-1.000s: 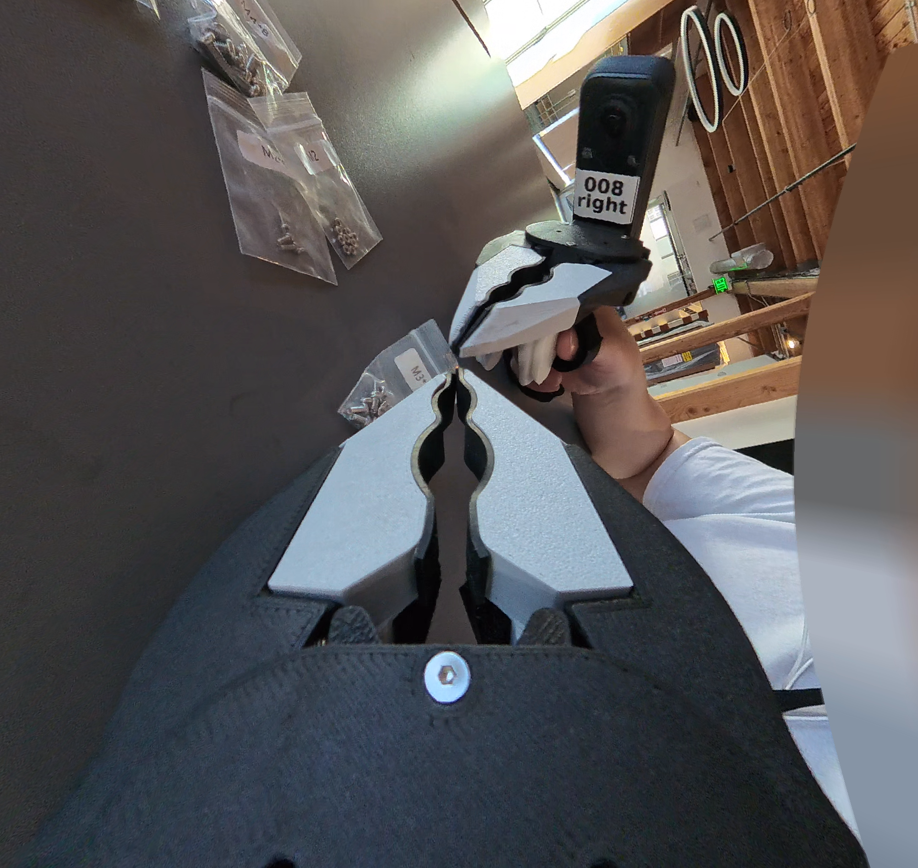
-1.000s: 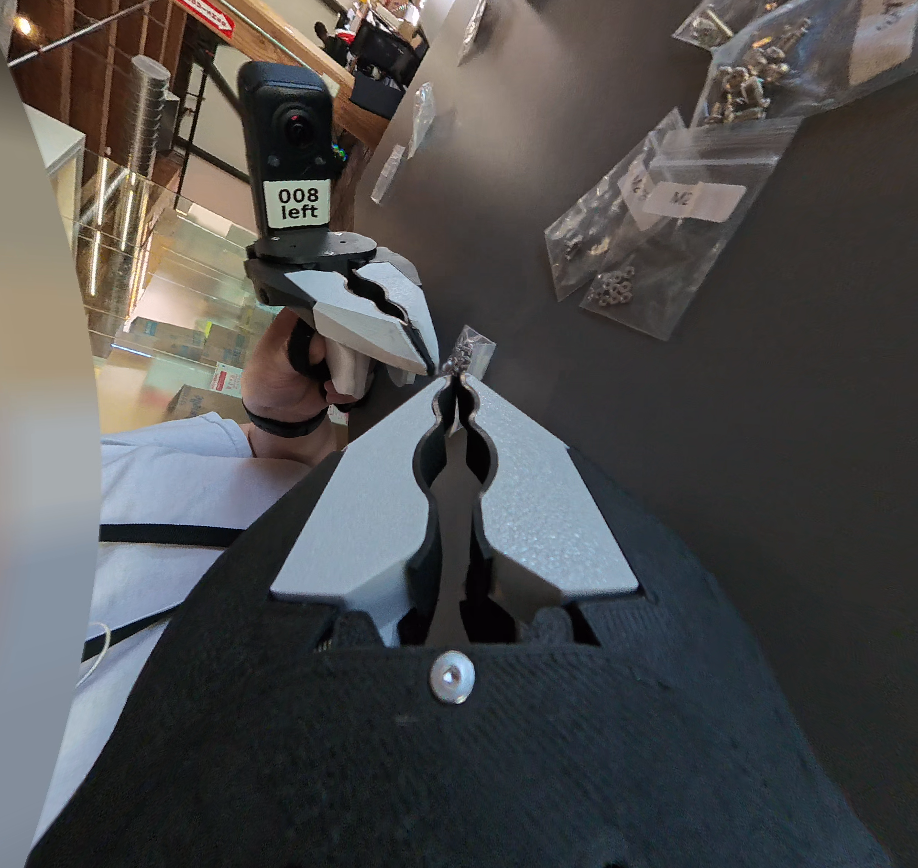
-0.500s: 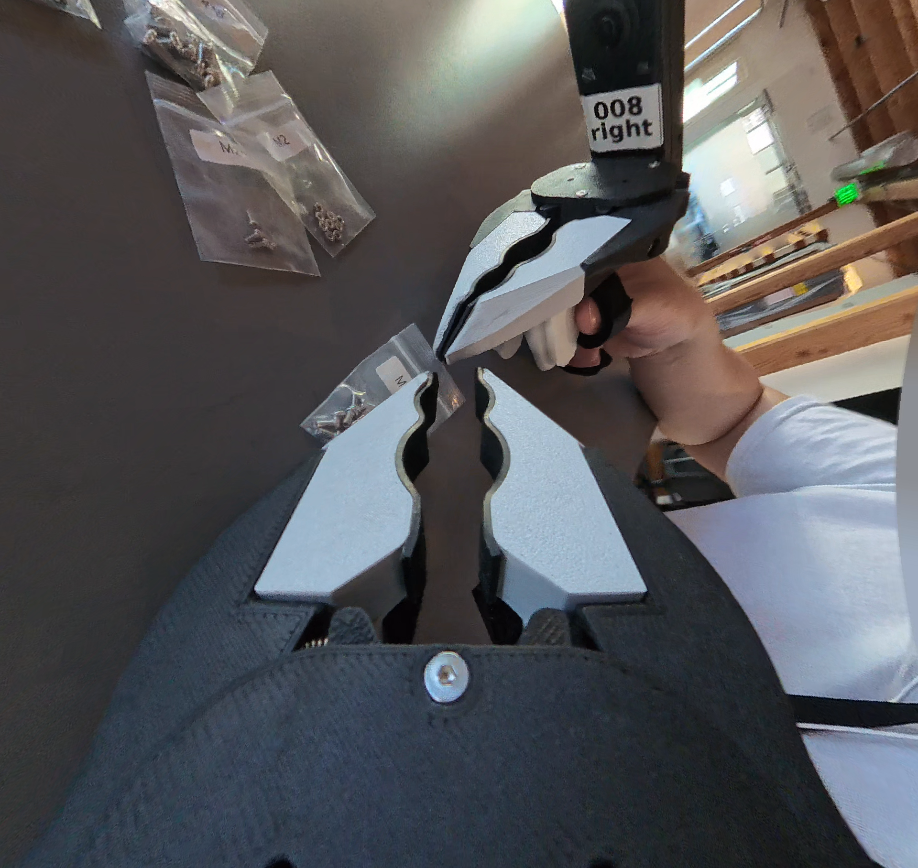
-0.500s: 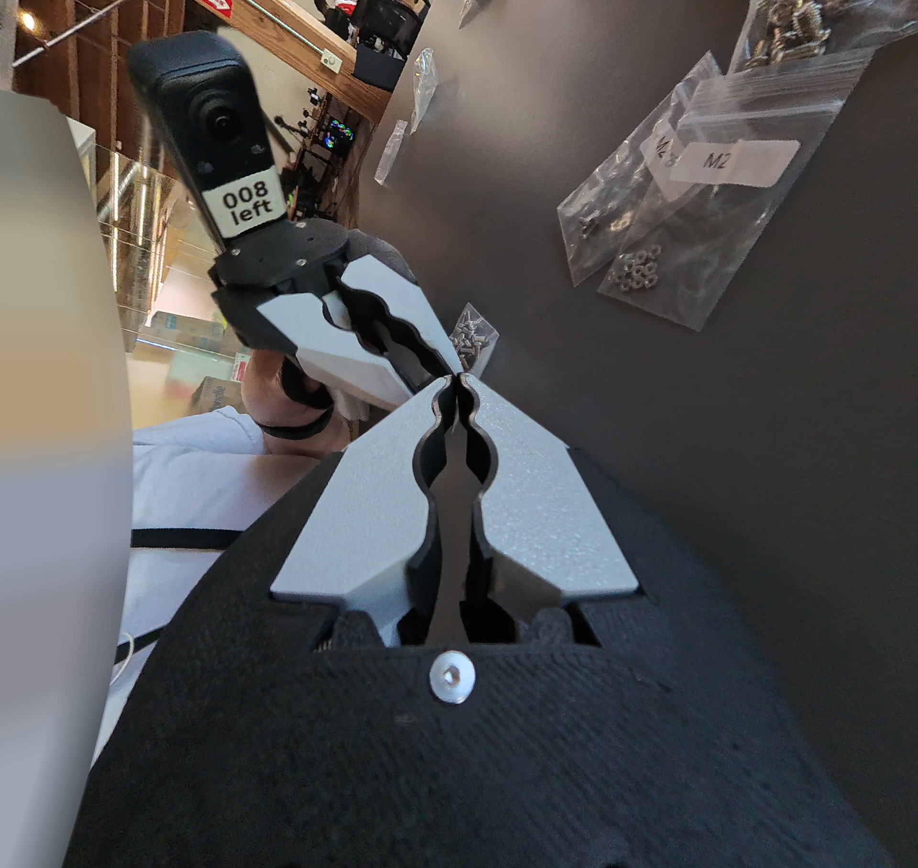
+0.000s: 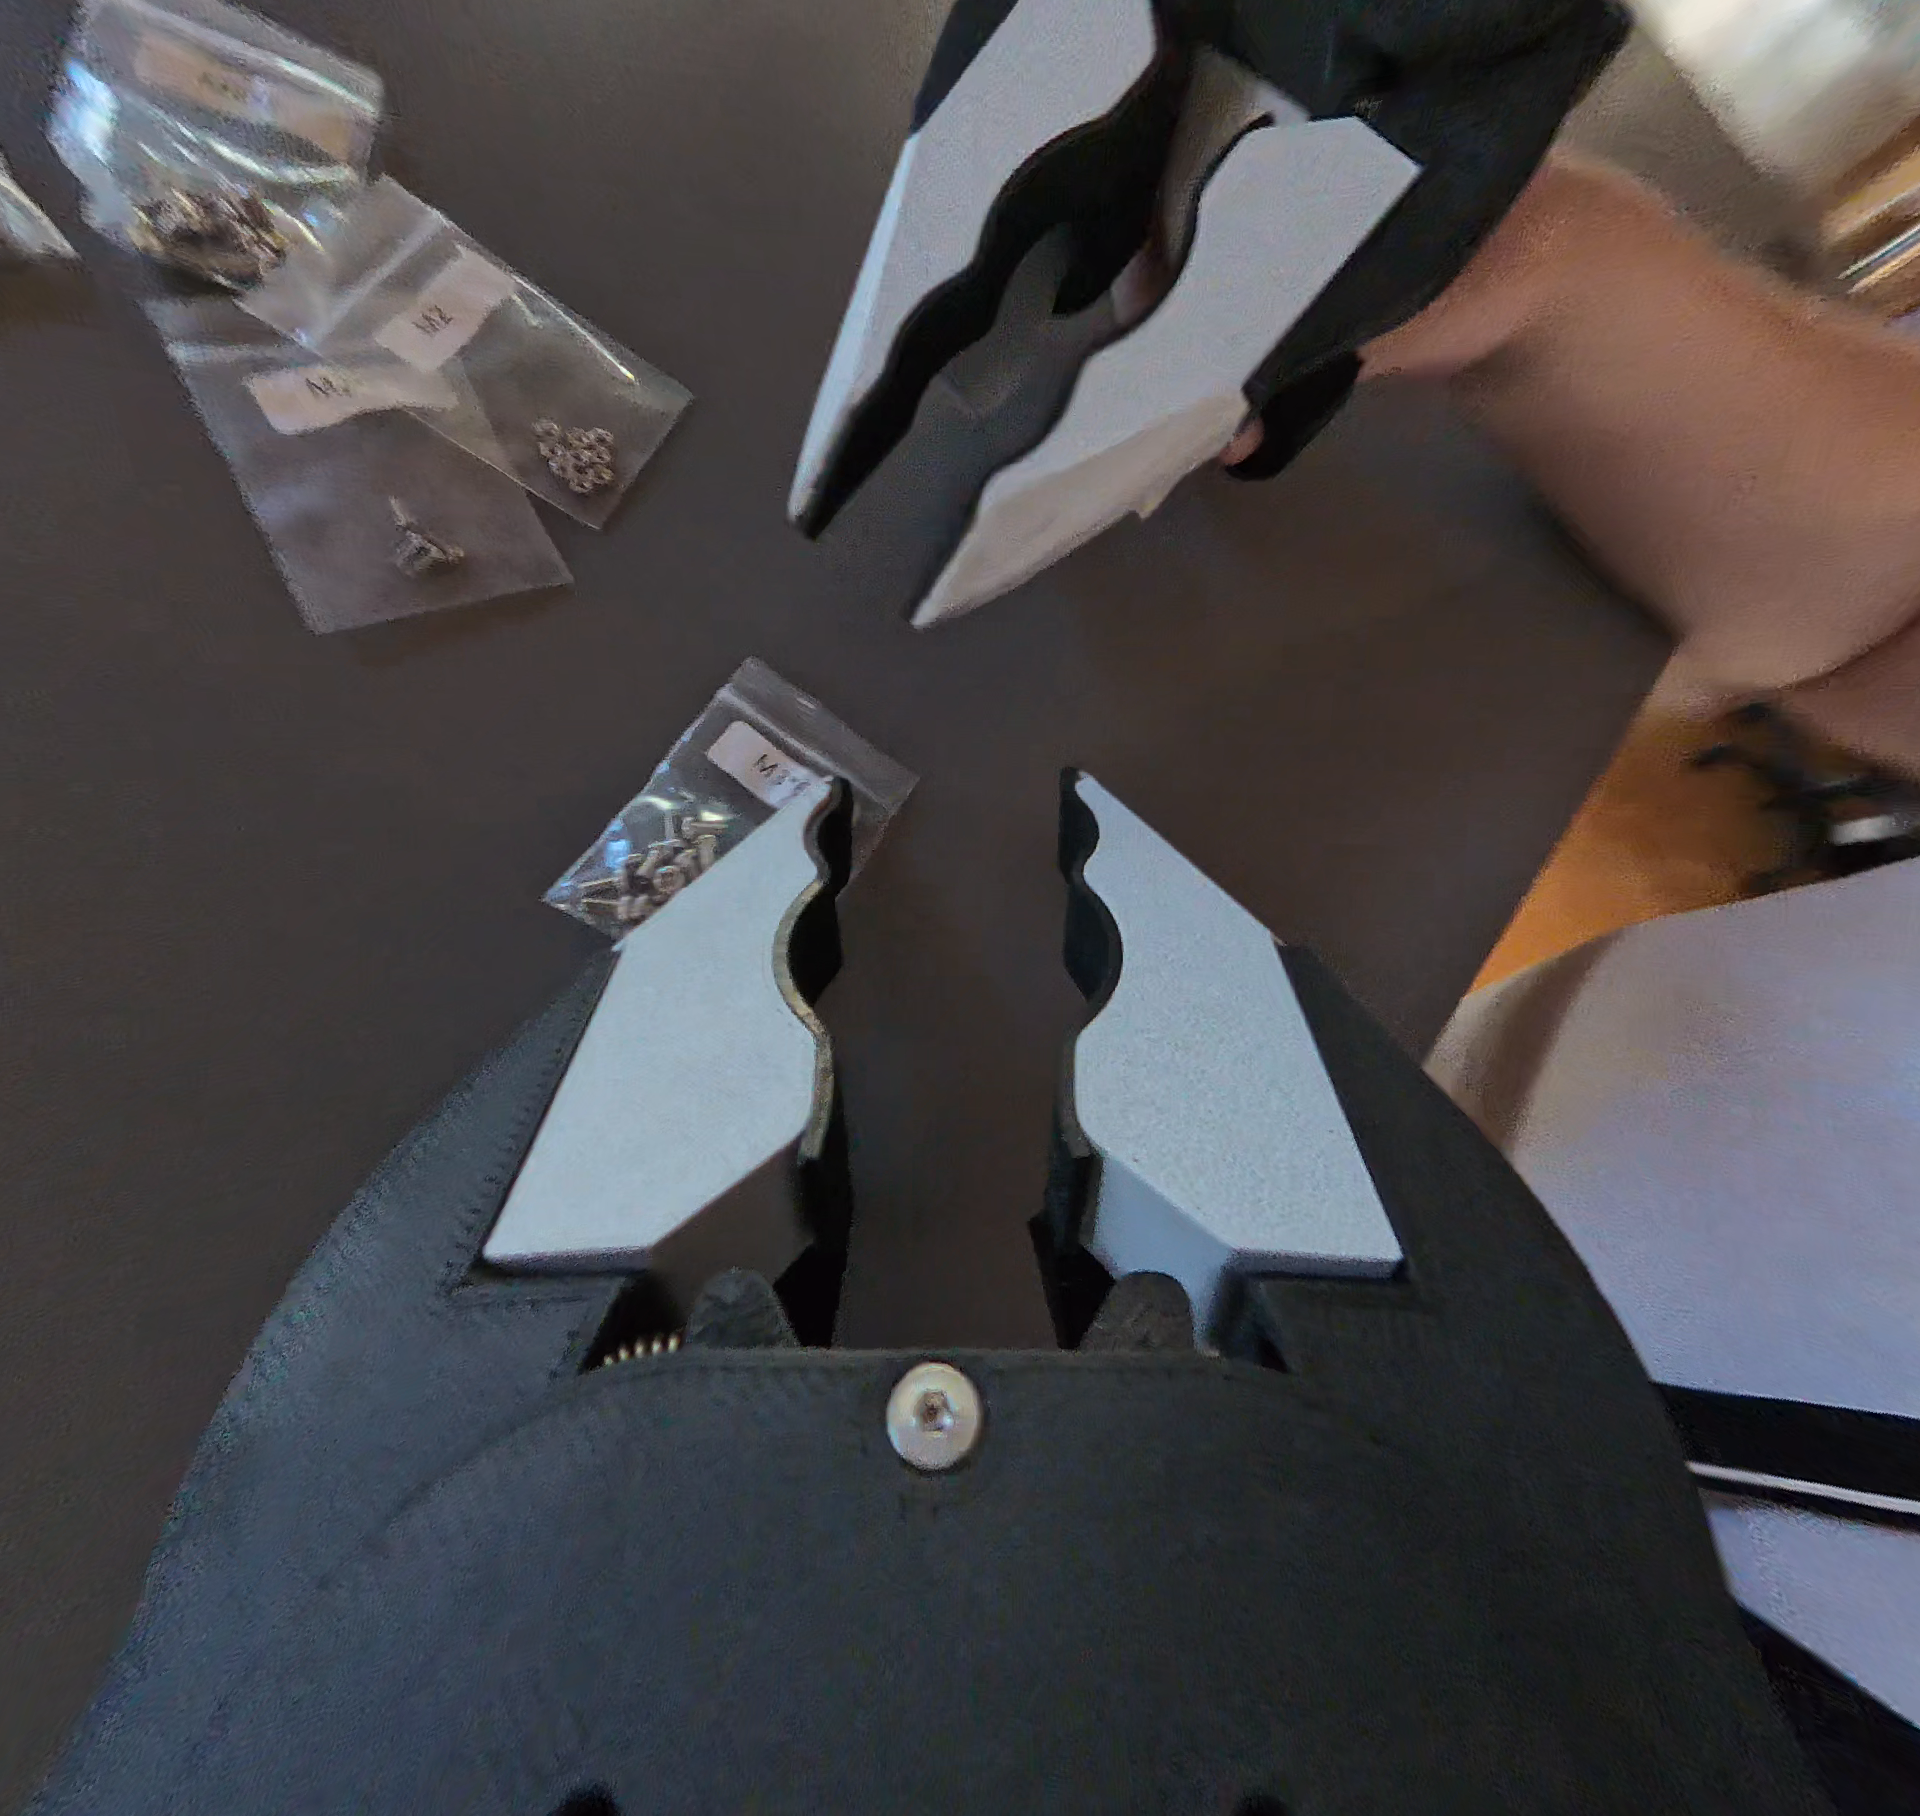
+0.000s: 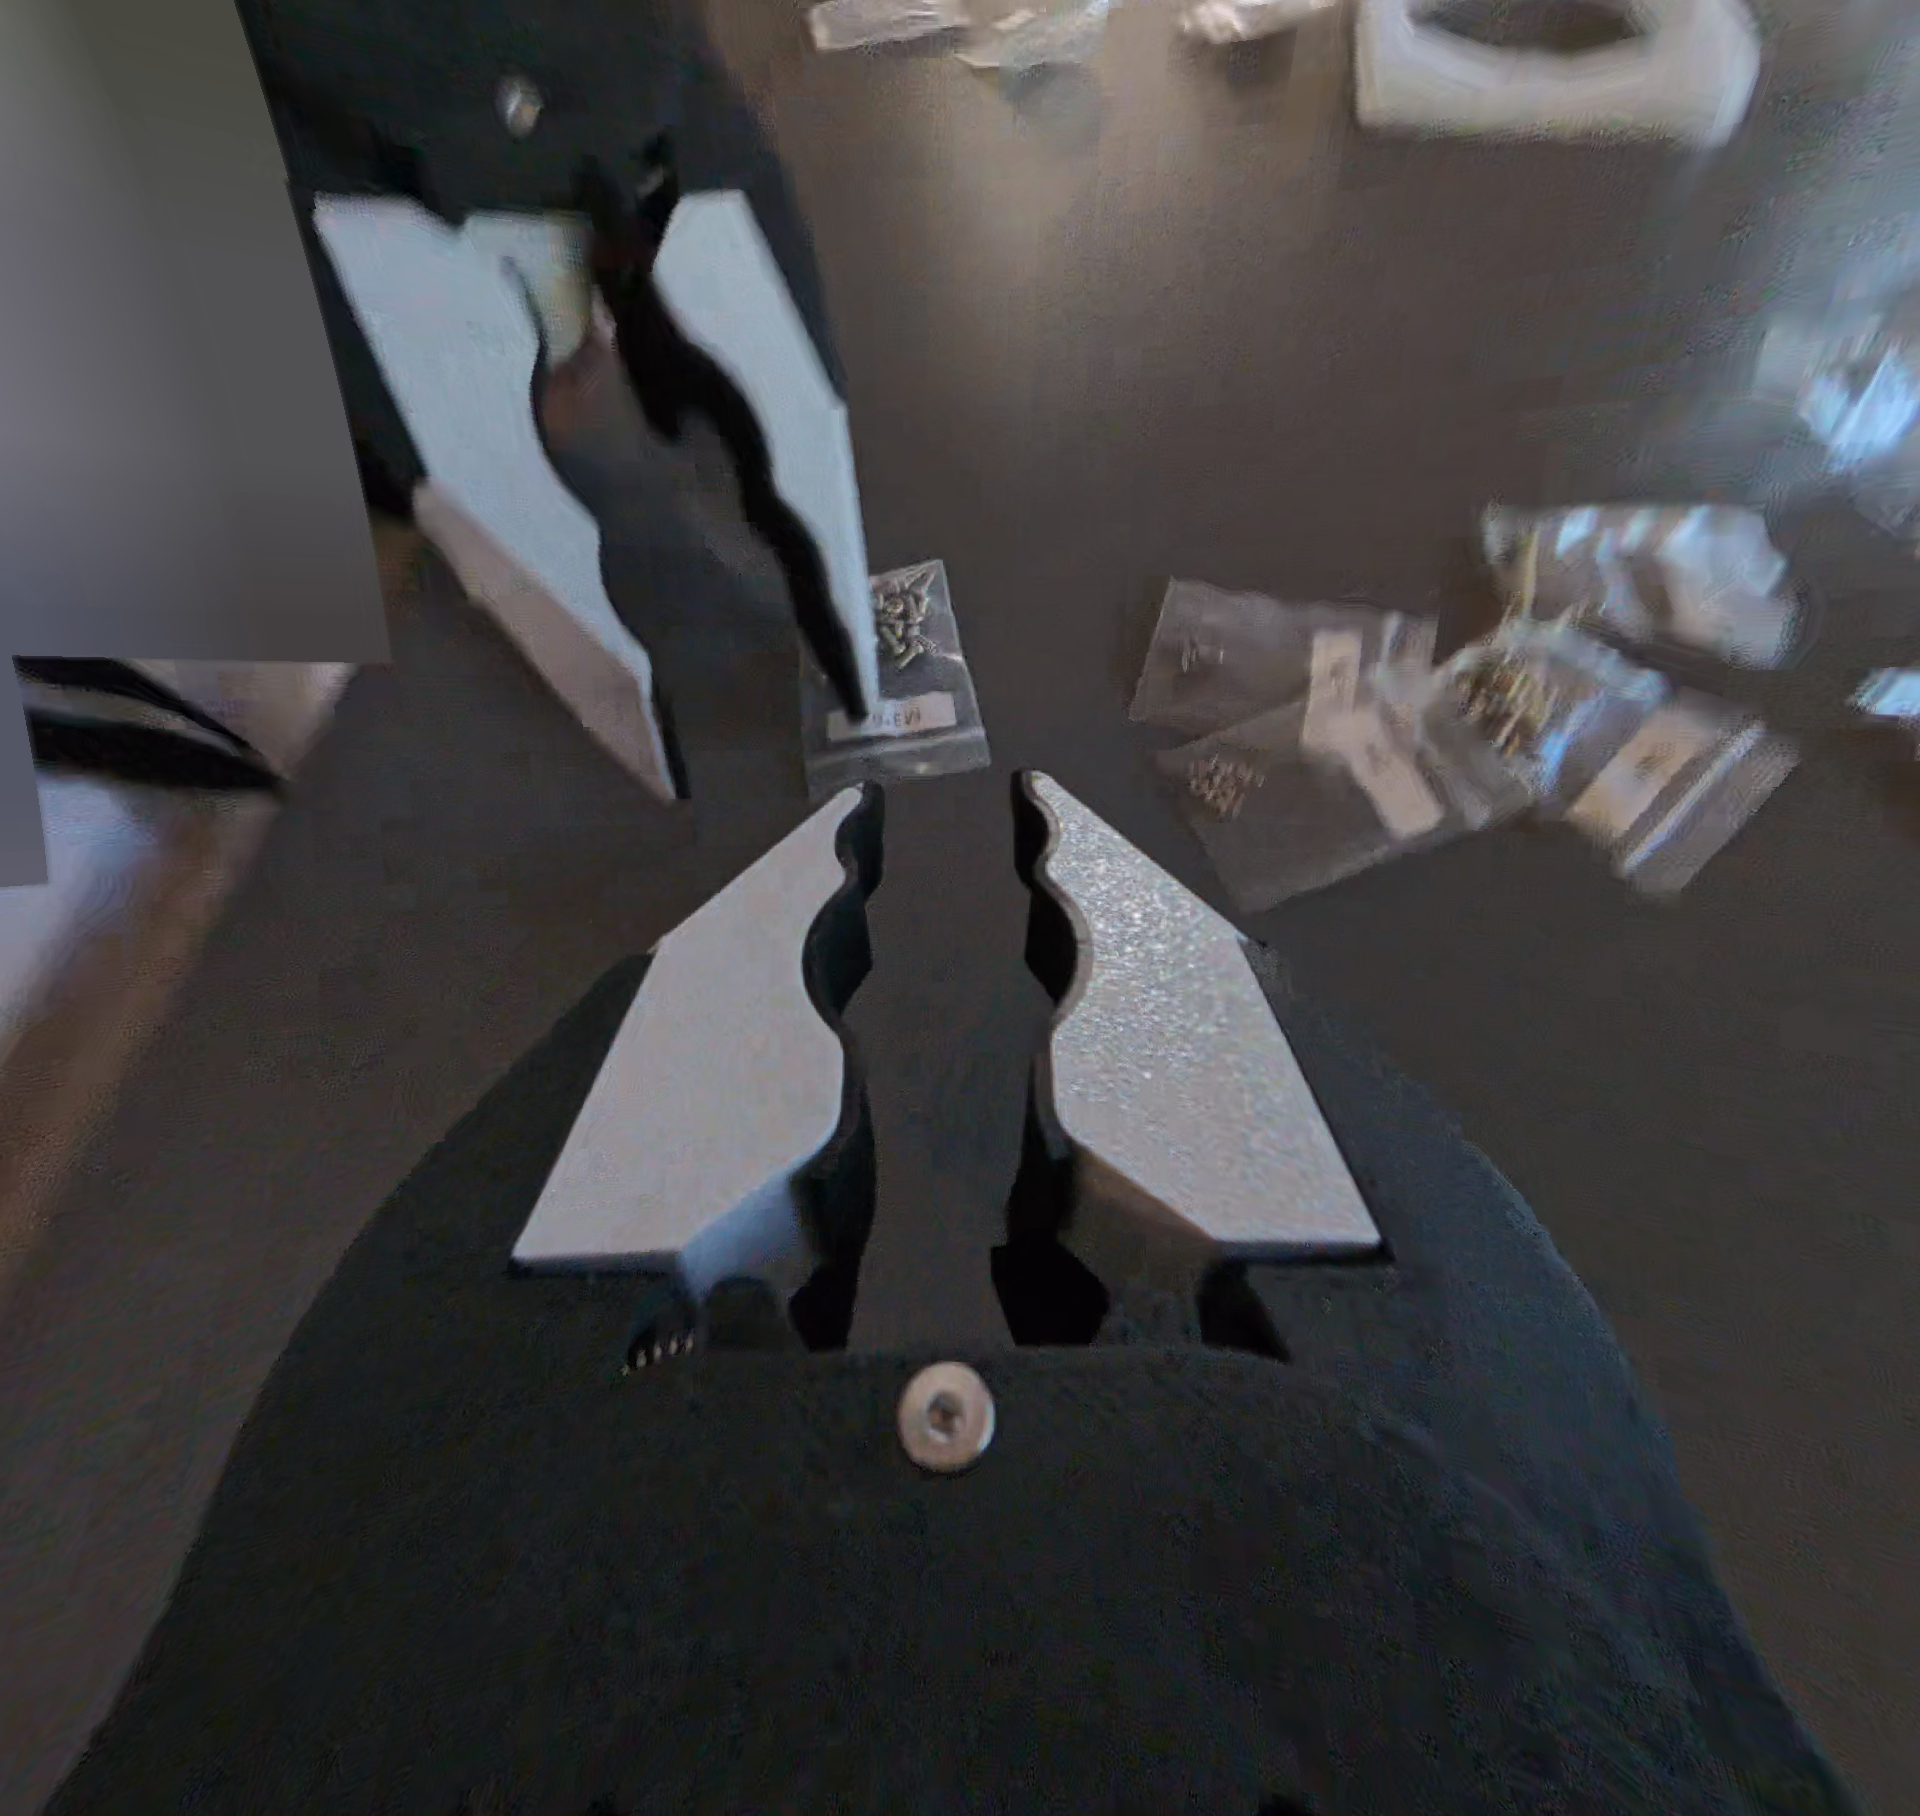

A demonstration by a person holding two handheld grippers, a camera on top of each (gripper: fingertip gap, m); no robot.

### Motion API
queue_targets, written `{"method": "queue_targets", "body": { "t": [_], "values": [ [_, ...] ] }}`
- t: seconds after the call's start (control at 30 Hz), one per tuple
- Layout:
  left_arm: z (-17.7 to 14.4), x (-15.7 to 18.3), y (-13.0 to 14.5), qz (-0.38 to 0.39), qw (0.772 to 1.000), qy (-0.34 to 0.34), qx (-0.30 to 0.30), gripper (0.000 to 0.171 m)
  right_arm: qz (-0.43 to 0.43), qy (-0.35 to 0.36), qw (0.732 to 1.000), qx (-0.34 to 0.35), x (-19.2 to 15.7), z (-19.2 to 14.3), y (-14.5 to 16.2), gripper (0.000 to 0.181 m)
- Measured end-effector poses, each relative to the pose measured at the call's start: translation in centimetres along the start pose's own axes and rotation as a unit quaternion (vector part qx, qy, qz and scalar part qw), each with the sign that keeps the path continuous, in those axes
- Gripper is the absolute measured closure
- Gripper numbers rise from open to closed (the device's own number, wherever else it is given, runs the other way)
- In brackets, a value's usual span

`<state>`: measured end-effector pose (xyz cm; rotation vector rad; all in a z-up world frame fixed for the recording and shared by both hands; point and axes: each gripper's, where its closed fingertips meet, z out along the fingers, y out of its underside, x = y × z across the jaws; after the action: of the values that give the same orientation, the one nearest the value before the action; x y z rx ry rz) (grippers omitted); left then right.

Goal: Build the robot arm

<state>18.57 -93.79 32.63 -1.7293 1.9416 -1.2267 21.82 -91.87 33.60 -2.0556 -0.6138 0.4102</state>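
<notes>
A small clear bag of screws [image 5: 717,800] lies on the dark table [image 5: 208,935]. My left gripper [image 5: 951,795] is open and empty, its left fingertip over the bag's corner. My right gripper [image 6: 945,790] is open and empty, just short of the same bag [image 6: 904,665]. In the left wrist view the right gripper [image 5: 862,571] hovers above and beyond the bag, jaws apart. In the right wrist view the left gripper [image 6: 769,748] points down beside the bag, jaws apart.
More clear bags of small hardware lie in a loose pile on the table [image 5: 416,395], also in the right wrist view [image 6: 1403,738]. A white box-like thing [image 6: 1548,31] and further small bags [image 6: 883,16] sit at the far side. A person's forearm [image 5: 1714,416] and white sleeve [image 5: 1714,1091] are at the right. Some 4 cm of space lies between my two pairs of fingers.
Both grippers have opened; they were shut 1.0 s ago, and the left opened first. Both have tilted down toward the table and closed in on the small bag of screws.
</notes>
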Motion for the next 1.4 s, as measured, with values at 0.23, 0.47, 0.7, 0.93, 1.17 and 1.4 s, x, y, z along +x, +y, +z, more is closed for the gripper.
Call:
{"method": "queue_targets", "body": {
  "t": [0.23,0.47,0.7,0.93,1.17,1.4],
  "values": [
    [-0.7,-1.3,0.3,0.090,0.995,-0.051,-0.016,0.121,-0.149,0.015,0.988,-0.048,-0.4,1.5,0.9,0.148],
    [-0.2,-1.7,0.7,0.105,0.993,-0.049,-0.014,0.135,-0.213,0.028,0.976,-0.034,-0.9,2.4,0.0,0.154],
    [-0.5,-0.8,0.9,0.091,0.996,0.004,-0.008,0.137,-0.219,0.045,0.975,0.003,-1.4,2.6,-1.6,0.160],
    [-1.5,-0.2,1.0,0.004,0.997,0.078,-0.006,0.146,-0.232,0.061,0.971,0.002,-1.6,2.9,-1.6,0.163],
    [-2.5,0.5,0.6,-0.113,0.976,0.188,-0.001,0.145,-0.237,0.058,0.970,0.002,-2.3,3.1,-1.6,0.164],
    [-2.9,0.1,0.3,-0.149,0.967,0.207,0.008,0.144,-0.231,0.027,0.972,0.003,-3.8,3.4,-1.6,0.178]
  ]
}}
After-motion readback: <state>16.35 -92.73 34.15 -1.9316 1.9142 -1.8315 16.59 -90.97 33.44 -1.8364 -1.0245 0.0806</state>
